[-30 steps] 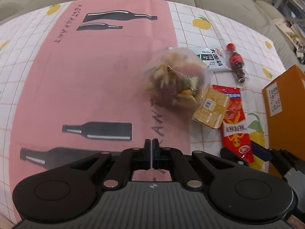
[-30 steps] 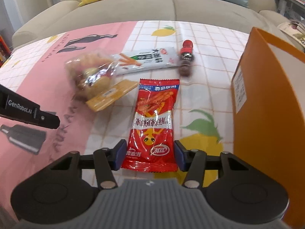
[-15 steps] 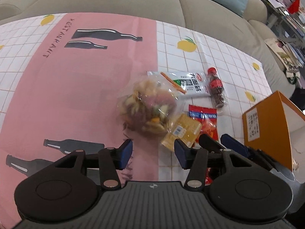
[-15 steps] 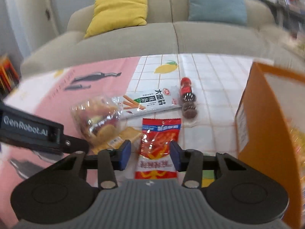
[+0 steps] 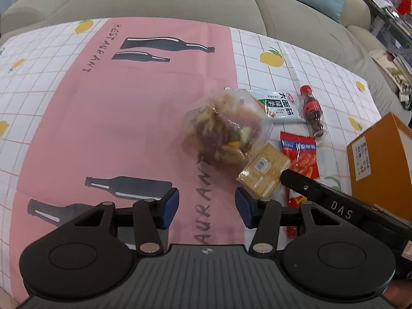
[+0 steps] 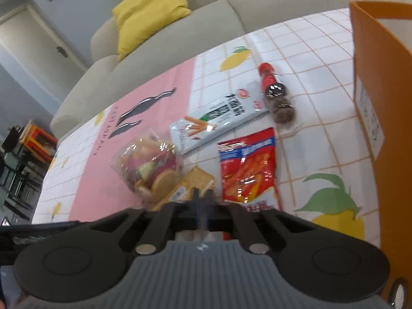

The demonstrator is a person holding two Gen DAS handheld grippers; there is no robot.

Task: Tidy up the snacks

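The left gripper (image 5: 207,207) hovered low over the pink band of the tablecloth (image 5: 123,128), its blue-padded jaws wide apart and holding nothing. The right gripper (image 6: 203,203) had its jaws drawn together until nearly touching; whether they pinched the near edge of the red foil snack packet (image 6: 248,164) or nothing at all could not be told, since that edge lay hidden under the gripper.

Just ahead of both lay the snacks, clustered on the cloth: a clear plastic bag of mixed crisps (image 5: 225,128), a flat yellow cracker pack (image 5: 264,172) touching it, a white foil packet printed with orange sticks (image 5: 279,106), and a small cola-bottle-shaped sweet pack (image 5: 312,112). An open orange cardboard box (image 6: 381,103) stood to the right.

The packets looked light, soft and crinkly, probably slippery; a sealed end seam seemed the best grip, since squeezing the middle might crush the contents. Both grippers pointed forward and tilted down toward the table.
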